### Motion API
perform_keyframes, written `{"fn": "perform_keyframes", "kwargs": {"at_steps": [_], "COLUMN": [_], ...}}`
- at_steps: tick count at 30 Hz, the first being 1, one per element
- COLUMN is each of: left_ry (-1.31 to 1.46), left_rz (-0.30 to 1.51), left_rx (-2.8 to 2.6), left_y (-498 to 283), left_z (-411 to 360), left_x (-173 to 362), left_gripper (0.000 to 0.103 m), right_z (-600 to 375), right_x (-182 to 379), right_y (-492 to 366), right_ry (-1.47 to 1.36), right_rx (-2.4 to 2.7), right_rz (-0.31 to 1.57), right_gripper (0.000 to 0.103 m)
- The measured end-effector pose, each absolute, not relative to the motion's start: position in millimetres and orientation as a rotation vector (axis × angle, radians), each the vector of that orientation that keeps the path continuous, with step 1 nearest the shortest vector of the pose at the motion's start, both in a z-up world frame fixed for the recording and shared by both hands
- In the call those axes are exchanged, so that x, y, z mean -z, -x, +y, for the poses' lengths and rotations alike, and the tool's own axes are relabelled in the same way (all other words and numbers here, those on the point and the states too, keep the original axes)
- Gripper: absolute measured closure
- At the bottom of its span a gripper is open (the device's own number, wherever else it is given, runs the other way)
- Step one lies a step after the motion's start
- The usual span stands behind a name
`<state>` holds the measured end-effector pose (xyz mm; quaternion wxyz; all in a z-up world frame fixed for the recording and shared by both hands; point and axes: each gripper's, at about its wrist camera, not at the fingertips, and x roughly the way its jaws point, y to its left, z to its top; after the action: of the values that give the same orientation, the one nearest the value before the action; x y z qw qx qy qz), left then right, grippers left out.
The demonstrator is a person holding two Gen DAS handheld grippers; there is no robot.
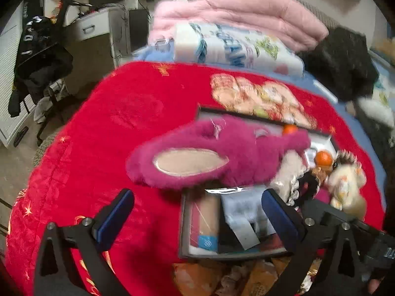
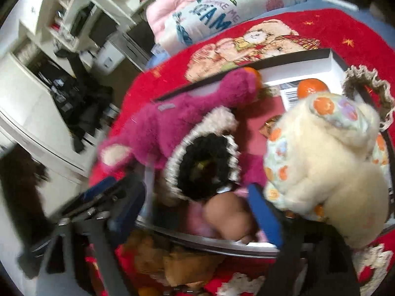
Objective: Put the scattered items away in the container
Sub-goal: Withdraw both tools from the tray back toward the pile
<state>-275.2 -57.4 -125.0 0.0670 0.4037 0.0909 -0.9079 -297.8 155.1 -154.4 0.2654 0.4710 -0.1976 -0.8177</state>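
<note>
A magenta plush toy (image 1: 217,153) lies across the left rim of a shallow dark-edged box (image 1: 184,224) on a red blanket; it also shows in the right wrist view (image 2: 177,120). In the box lie two oranges (image 1: 324,158), a cream plush toy (image 2: 328,162), a black frilled item (image 2: 205,162) and papers. My left gripper (image 1: 197,212) is open and empty, just short of the magenta toy. My right gripper (image 2: 197,212) is open over the box's near rim, beside the cream toy, with nothing between its fingers.
The red blanket (image 1: 118,113) covers a bed. Folded pink and printed bedding (image 1: 237,39) and a black fluffy item (image 1: 343,61) lie behind the box. Brown plush toys (image 2: 172,259) lie by the box's near rim. White furniture and a chair (image 1: 42,69) stand at the left.
</note>
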Motion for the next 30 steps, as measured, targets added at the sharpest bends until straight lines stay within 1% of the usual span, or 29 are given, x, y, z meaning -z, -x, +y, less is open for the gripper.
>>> {"fn": "perform_keyframes", "kwargs": {"at_steps": [1,2,14,19,23,30], "left_ry": [-1.223,-1.229,-1.216,-1.196,-1.170,-1.107], "left_rz": [0.323,0.365,0.306,0.271,0.276,0.275], "left_rx": [2.750,2.750,2.744,2.748,2.765,2.834], "left_y": [274.6,274.8,273.0,268.4,260.8,235.3], "left_z": [-61.7,-64.9,-64.7,-66.4,-68.0,-57.5], "left_x": [122.5,121.0,116.5,107.7,94.9,52.6], "left_gripper": [0.000,0.000,0.000,0.000,0.000,0.000], "right_z": [155.5,154.3,147.2,143.2,145.1,177.0], "right_x": [152.0,149.9,141.2,131.8,108.2,50.6], "right_y": [297.0,296.1,286.0,283.4,274.9,250.4], "right_ry": [-1.263,-1.256,-1.246,-1.215,-1.141,-1.009], "right_rx": [2.197,2.190,2.228,2.263,2.335,2.471], "right_rz": [-0.555,-0.563,-0.493,-0.427,-0.343,-0.327], "right_gripper": [0.001,0.000,0.000,0.000,0.000,0.000]}}
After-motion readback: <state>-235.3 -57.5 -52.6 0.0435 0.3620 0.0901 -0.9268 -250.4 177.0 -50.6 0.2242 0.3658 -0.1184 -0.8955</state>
